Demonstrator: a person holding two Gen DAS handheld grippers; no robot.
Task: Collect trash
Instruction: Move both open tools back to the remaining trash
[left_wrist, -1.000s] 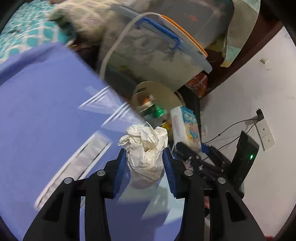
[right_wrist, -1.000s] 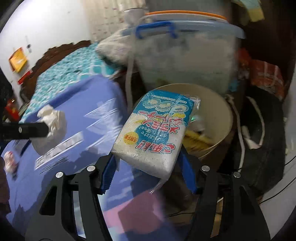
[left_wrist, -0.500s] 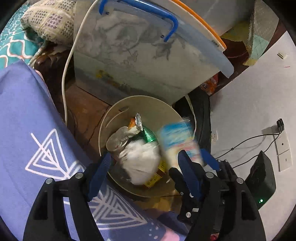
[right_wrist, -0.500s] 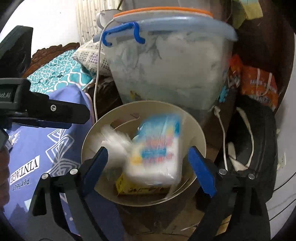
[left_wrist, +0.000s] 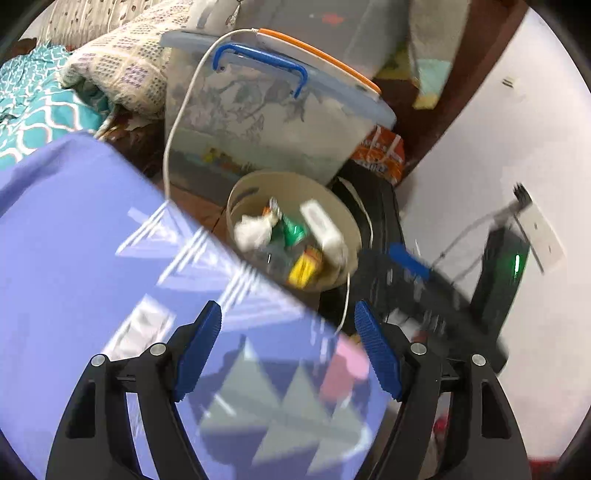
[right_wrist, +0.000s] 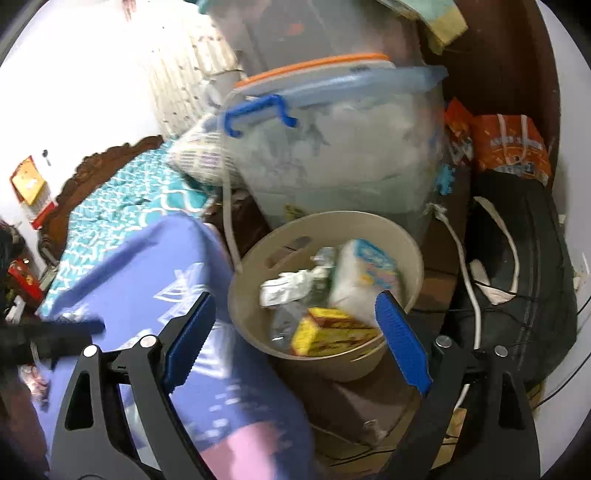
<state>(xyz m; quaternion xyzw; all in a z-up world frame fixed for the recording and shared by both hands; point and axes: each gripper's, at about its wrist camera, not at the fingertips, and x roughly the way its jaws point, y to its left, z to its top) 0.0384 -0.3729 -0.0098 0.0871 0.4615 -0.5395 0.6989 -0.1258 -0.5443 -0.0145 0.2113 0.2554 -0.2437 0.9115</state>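
A beige round bin (left_wrist: 255, 186) (right_wrist: 332, 365) stands on the floor beside the bed. In it lie the crumpled white paper (left_wrist: 251, 230) (right_wrist: 284, 288), the blue-and-white tissue pack (left_wrist: 321, 229) (right_wrist: 369, 273) and a yellow box (right_wrist: 325, 332). My left gripper (left_wrist: 287, 308) hangs open over the purple blanket, short of the bin, with nothing between its pads. My right gripper (right_wrist: 295, 297) is above the bin's near rim; its jaws stand wide and are closing slightly on nothing. The left view shows it as a blur (left_wrist: 410, 258).
A clear storage box (left_wrist: 280, 122) (right_wrist: 332, 155) with a blue handle stands just behind the bin. A white cable (left_wrist: 173, 140) drops past it. A black bag (right_wrist: 517, 266) and an orange bag (right_wrist: 509, 147) sit on the right. The purple blanket (left_wrist: 74, 240) covers the left.
Both grippers opened over the bin. The crumpled paper and the tissue pack dropped into it. The left gripper then pulled back over the blanket; the right one rose a little.
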